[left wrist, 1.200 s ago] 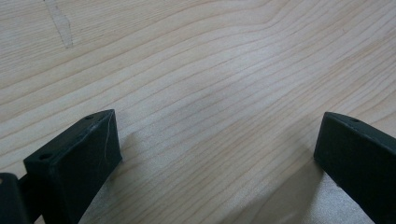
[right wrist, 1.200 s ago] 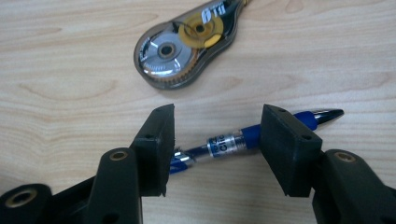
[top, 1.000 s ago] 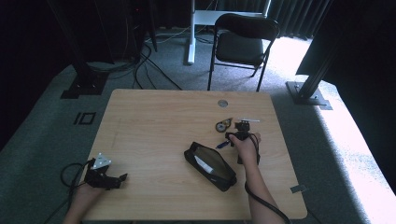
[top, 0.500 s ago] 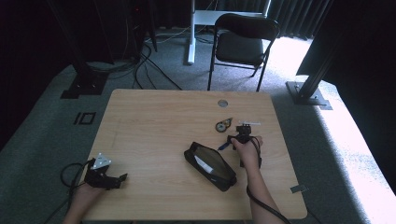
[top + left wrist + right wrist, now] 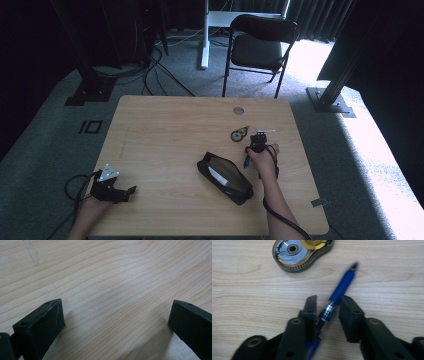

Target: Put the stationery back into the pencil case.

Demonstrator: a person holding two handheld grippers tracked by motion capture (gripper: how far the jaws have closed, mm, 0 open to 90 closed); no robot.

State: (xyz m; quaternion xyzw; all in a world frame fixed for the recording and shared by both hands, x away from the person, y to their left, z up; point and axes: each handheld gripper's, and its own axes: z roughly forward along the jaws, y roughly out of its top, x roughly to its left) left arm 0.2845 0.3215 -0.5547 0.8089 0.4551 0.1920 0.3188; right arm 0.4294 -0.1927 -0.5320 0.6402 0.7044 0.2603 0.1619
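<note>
The right hand-held gripper [image 5: 327, 308] has just been closing, and a blue pen [image 5: 338, 293] lies between its jaws. The left jaw touches the clear part of the pen. The right jaw is just beside the pen, and I cannot tell if it presses on it yet. The jaws are now narrow, only a little wider than the pen.

In the right gripper view the pen lies flat on the wooden desk [image 5: 249, 290]. Its long side runs away from the gripper and leans a bit to the right. Its dark tip points away from the gripper, and its back end goes under the jaws. A round tape roller [image 5: 299, 251] lies near the tip, not touching the pen.

In the high view the pen [image 5: 247, 159] is on the right part of the desk, beside a black pencil case [image 5: 225, 177].

The left hand-held gripper [image 5: 116, 320] is wide open over bare desk, holding nothing.
</note>
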